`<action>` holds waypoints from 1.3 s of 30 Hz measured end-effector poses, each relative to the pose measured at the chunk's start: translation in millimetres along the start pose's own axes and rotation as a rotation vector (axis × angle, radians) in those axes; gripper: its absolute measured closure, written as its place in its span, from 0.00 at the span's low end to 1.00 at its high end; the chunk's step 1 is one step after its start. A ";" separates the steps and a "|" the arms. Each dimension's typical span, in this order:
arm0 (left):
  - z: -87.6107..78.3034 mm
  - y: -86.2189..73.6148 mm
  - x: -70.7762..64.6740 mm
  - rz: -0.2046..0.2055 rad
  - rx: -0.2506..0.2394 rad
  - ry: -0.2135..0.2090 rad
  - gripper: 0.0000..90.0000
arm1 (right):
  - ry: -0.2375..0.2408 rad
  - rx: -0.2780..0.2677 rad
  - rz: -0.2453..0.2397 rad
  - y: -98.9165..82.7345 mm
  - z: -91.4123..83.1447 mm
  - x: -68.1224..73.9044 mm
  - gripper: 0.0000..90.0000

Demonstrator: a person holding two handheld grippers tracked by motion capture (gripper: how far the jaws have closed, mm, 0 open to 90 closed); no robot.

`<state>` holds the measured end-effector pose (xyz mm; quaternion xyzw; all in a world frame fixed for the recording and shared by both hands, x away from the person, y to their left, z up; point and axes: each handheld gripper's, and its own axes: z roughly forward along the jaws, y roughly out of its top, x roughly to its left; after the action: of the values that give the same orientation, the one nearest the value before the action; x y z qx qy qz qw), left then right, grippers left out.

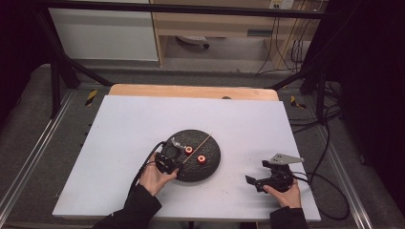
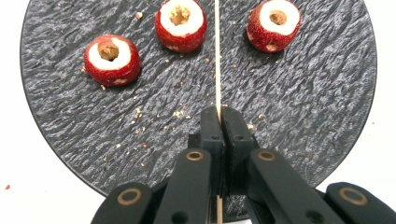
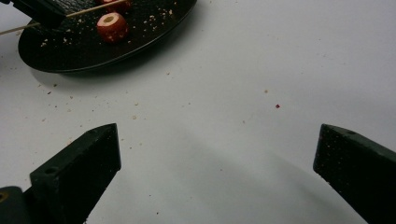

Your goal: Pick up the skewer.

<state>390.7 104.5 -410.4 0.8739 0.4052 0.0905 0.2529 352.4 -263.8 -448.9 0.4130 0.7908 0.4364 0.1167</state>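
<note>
A round black slate plate [image 1: 208, 170] lies mid-table with red cored fruit pieces [image 1: 189, 150] on it. In the left gripper view, three such pieces [image 2: 112, 58] sit in a row on the plate [image 2: 303, 93], white flesh and holes facing up. A thin wooden skewer [image 2: 217, 56] lies across the plate between the middle and right pieces. My left gripper [image 2: 218, 112] is shut on the skewer's near end. My right gripper [image 1: 255, 172] rests to the right of the plate, open [image 3: 217, 144] over bare table with nothing between its fingers.
Crumbs and small red flecks are scattered on the white table [image 3: 261, 70] around the plate's rim [image 3: 84, 51]. The left gripper's jaws pinching the skewer [image 3: 93, 9] appear at the top left of the right gripper view. Cables trail off the table's right side [image 1: 329, 191].
</note>
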 end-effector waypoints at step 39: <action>-49.3 -76.4 41.6 0.040 -0.340 -0.056 0.98 | -0.018 0.021 0.006 5.9 6.4 5.6 0.01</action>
<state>349.5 195.6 -409.5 0.8285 0.3592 0.1383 0.4066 355.5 -254.2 -447.0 0.4205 0.7931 0.4246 0.1179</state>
